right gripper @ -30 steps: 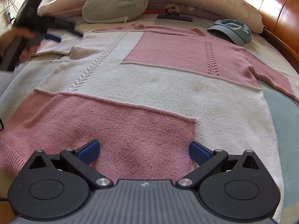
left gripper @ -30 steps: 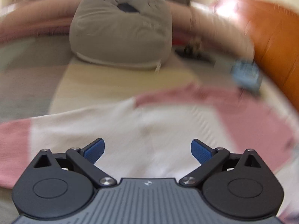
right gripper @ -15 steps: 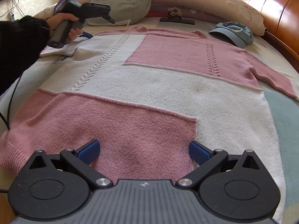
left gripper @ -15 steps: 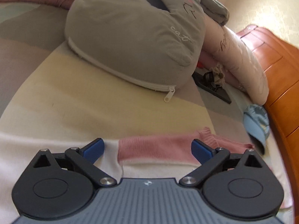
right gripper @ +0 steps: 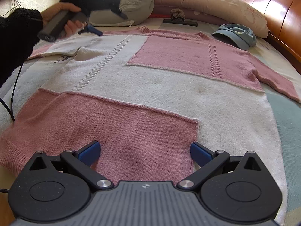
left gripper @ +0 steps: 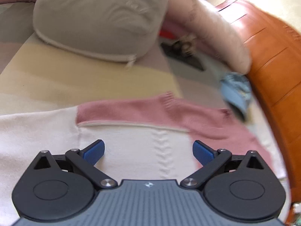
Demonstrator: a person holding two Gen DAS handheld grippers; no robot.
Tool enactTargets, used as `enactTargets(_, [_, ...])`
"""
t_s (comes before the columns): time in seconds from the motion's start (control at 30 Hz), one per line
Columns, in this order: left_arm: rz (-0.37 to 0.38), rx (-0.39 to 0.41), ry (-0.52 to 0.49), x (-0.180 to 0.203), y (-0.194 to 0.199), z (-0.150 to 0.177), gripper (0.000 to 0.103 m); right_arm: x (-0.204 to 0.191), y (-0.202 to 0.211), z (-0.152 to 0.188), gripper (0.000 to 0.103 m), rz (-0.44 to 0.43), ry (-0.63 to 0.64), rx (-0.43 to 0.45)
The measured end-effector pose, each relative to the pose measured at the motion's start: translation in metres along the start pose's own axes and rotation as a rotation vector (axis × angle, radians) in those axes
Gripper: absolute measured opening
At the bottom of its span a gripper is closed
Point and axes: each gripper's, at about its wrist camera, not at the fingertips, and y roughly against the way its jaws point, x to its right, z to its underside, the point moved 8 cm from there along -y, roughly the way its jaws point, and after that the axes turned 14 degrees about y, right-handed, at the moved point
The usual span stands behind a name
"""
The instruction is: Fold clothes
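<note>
Sweater (right gripper: 169,86) flat on bed (right gripper: 286,113), both grippers empty.
L gripper (left gripper: 148,150) w/ jaws apart near collar; R gripper (right gripper: 144,153) spread wide over hem.

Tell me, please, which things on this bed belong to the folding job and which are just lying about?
For the job:
sweater
left tongs, open
right tongs, open

Lying about:
blue cap
grey cushion
long pillow
black tray
</note>
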Motion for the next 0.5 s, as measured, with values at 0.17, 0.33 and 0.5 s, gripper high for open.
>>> enactTargets(0.17, [0.021, 0.059, 0.086, -0.002, -0.021, -0.023, 0.100, 0.000, 0.002, 0.003, 0.103, -0.010, 0.011, -0.003])
enactTargets(0.33, [-0.028, 0.090, 0.049, 0.005, -0.034, -0.037, 0.102, 0.001, 0.002, 0.003, 0.103, -0.015, 0.017, 0.006])
enactTargets(0.5, [-0.052, 0.068, 0.024, 0.008, -0.007, -0.035, 0.101, 0.000, 0.002, 0.003, 0.103, -0.013, 0.023, 0.003])
